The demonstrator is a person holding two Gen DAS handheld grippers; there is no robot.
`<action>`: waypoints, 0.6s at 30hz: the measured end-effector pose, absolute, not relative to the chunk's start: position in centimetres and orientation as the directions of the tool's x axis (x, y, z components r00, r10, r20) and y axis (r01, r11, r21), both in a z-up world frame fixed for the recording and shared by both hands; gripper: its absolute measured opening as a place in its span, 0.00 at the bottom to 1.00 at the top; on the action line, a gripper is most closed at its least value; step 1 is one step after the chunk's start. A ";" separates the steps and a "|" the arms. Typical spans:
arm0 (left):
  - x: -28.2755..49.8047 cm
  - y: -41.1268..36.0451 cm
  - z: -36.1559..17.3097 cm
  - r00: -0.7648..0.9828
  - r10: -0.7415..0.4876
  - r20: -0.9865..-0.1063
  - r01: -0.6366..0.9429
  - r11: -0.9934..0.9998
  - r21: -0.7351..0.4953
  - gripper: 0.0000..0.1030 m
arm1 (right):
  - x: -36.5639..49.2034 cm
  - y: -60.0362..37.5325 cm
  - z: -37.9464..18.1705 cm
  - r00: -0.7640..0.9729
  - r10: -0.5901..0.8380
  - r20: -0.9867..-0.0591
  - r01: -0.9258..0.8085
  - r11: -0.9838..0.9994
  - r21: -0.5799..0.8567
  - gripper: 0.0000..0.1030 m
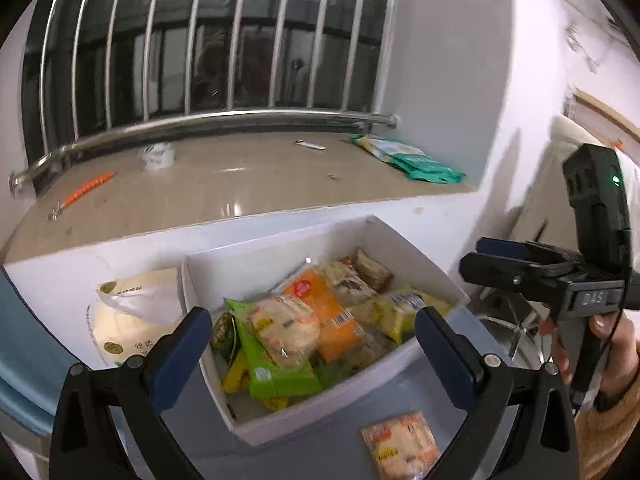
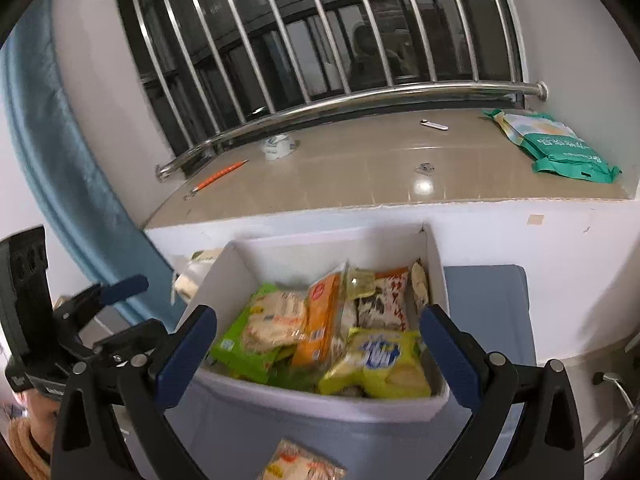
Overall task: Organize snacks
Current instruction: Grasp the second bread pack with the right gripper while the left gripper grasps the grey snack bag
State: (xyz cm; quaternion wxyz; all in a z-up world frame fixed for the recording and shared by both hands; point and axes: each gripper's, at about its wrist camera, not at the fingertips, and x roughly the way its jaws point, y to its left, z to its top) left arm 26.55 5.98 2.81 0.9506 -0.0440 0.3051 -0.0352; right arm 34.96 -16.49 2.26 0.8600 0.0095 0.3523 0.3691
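A white box (image 1: 280, 426) (image 2: 240, 272) on a grey-blue surface holds several snack packs: green, orange (image 1: 328, 312) (image 2: 320, 320), yellow (image 2: 376, 364) and pale ones. One pale rice-cracker pack (image 1: 402, 446) (image 2: 300, 464) lies loose on the surface in front of the box. My left gripper (image 1: 314, 344) is open and empty, hovering over the box's near side. My right gripper (image 2: 318, 348) is open and empty above the box; it also shows at the right of the left wrist view (image 1: 500, 260).
Behind the box is a beige window ledge (image 1: 240, 184) (image 2: 360, 172) with metal bars, a green-white bag (image 1: 408, 158) (image 2: 556, 146), a small white tub (image 1: 157, 157), an orange pen (image 1: 86, 190). A white bag (image 1: 128, 312) sits left of the box. Blue curtain (image 2: 44, 128) at left.
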 end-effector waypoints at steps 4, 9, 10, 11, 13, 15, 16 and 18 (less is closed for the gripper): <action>22.1 4.1 2.9 0.829 -0.120 -0.546 0.092 0.993 -0.078 1.00 | 31.1 -18.1 1.4 0.470 0.661 -0.586 -0.651 0.707 0.275 1.00; 16.8 2.2 1.8 0.830 -0.153 -0.537 0.131 0.988 -0.080 1.00 | 26.0 -19.6 -0.9 0.442 0.669 -0.598 -0.677 0.686 0.267 1.00; 16.0 1.9 1.5 0.825 -0.167 -0.539 0.142 0.986 -0.088 1.00 | 25.1 -19.7 -1.6 0.435 0.667 -0.605 -0.681 0.683 0.263 1.00; 15.0 1.7 1.1 0.820 -0.179 -0.544 0.151 0.984 -0.096 1.00 | 24.1 -19.9 -2.3 0.433 0.660 -0.613 -0.683 0.684 0.254 1.00; 13.4 1.2 0.3 0.813 -0.186 -0.552 0.152 0.983 -0.107 1.00 | 22.2 -19.9 -4.0 0.419 0.645 -0.639 -0.694 0.681 0.232 1.00; 11.8 0.6 -0.5 0.805 -0.196 -0.560 0.158 0.981 -0.116 1.00 | 20.9 -19.6 -6.2 0.412 0.604 -0.683 -0.685 0.699 0.205 1.00; 11.3 0.4 -0.8 0.800 -0.199 -0.565 0.160 0.980 -0.119 1.00 | 20.4 -19.5 -7.0 0.408 0.586 -0.700 -0.681 0.706 0.195 1.00; 10.1 0.1 -1.4 0.795 -0.201 -0.572 0.157 0.979 -0.127 1.00 | 20.0 -19.0 -8.8 0.384 0.565 -0.730 -0.673 0.713 0.199 1.00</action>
